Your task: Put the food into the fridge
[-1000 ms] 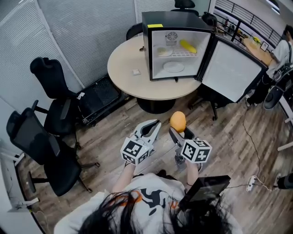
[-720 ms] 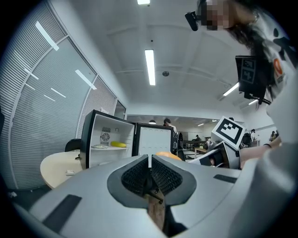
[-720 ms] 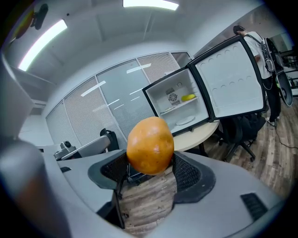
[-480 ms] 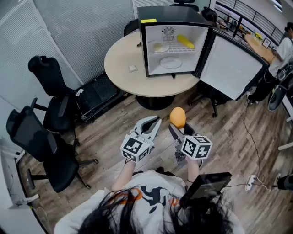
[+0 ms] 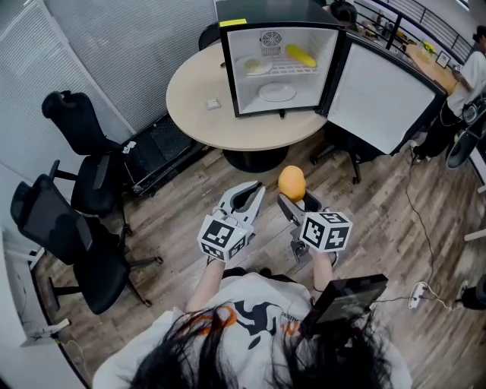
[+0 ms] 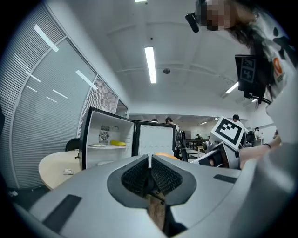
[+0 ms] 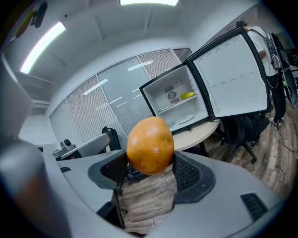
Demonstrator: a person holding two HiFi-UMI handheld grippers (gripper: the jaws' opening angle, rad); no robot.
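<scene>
Orange fruit (image 5: 291,183) held in right claw (image 5: 295,200), left claw (image 6: 150,161) closed, fridge (image 5: 266,11) open near table (image 5: 197,83) edge.

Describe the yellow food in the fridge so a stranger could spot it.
On the round table stands a black fridge, door open. At the right of its upper shelf lies a long yellow food item; the pale dish beside it and the white plate below are round.
</scene>
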